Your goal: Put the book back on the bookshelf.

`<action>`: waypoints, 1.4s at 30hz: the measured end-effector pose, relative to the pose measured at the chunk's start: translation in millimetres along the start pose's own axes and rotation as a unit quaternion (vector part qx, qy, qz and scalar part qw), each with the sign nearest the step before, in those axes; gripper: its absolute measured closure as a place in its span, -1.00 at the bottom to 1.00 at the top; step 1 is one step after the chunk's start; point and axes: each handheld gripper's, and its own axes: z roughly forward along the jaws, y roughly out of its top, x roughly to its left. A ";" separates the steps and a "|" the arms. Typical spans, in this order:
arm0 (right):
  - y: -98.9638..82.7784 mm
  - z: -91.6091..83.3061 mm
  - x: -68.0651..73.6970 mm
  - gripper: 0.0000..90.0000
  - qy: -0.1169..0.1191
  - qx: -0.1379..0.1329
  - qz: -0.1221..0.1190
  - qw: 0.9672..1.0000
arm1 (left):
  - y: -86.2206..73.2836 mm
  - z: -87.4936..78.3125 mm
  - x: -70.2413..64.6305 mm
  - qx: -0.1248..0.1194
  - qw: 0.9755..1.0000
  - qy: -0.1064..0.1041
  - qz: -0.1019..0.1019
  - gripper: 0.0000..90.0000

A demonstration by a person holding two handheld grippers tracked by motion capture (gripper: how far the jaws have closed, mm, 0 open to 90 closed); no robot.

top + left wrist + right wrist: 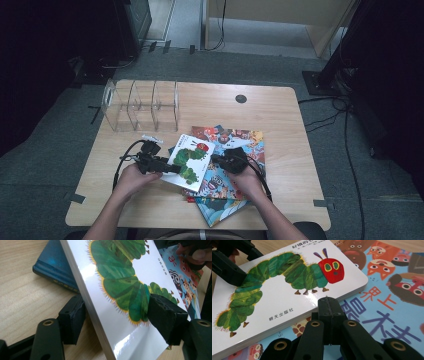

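On the bench, largest to smallest:
Bench: pale wooden bench with rounded corners; it carries everything below
Organiser: clear plastic organiser with several compartments; stands at the far left of the bench, well apart from the books
Picture book: large blue picture book with cartoon animals on its cover; lies flat near the bench's front edge, under the caterpillar book
Caterpillar book: white board book with a green caterpillar; rests tilted on the picture book, its left edge raised
Left gripper: left gripper; jaws spread around the caterpillar book's left edge, one above the cover, one below
Right gripper: right gripper; jaws pressed together, empty, tip just beside the caterpillar book's near edge
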 end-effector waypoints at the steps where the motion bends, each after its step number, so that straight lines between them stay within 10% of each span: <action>1: 0.1 0.4 0.8 1.00 0.001 0.001 0.001 1.000 | 0.4 2.1 1.9 0.001 1.000 -0.012 -0.014 -0.31; 10: -0.2 0.4 1.9 1.00 0.003 0.002 0.005 1.000 | 7.3 -2.0 -8.0 0.010 1.000 0.001 -0.017 -0.29; 14: -0.1 1.2 4.2 1.00 0.009 0.005 0.006 1.000 | 12.8 -7.6 -12.6 -0.006 0.998 -0.060 -0.021 0.01; 19: -0.1 4.0 15.2 1.00 0.013 0.007 -0.034 0.999 | 22.9 -8.6 -24.4 0.010 0.999 -0.044 0.000 0.11; 42: 0.4 3.2 14.4 0.70 0.040 0.011 -0.032 0.999 | 73.5 -18.9 -38.7 0.085 0.996 -0.025 -0.010 0.65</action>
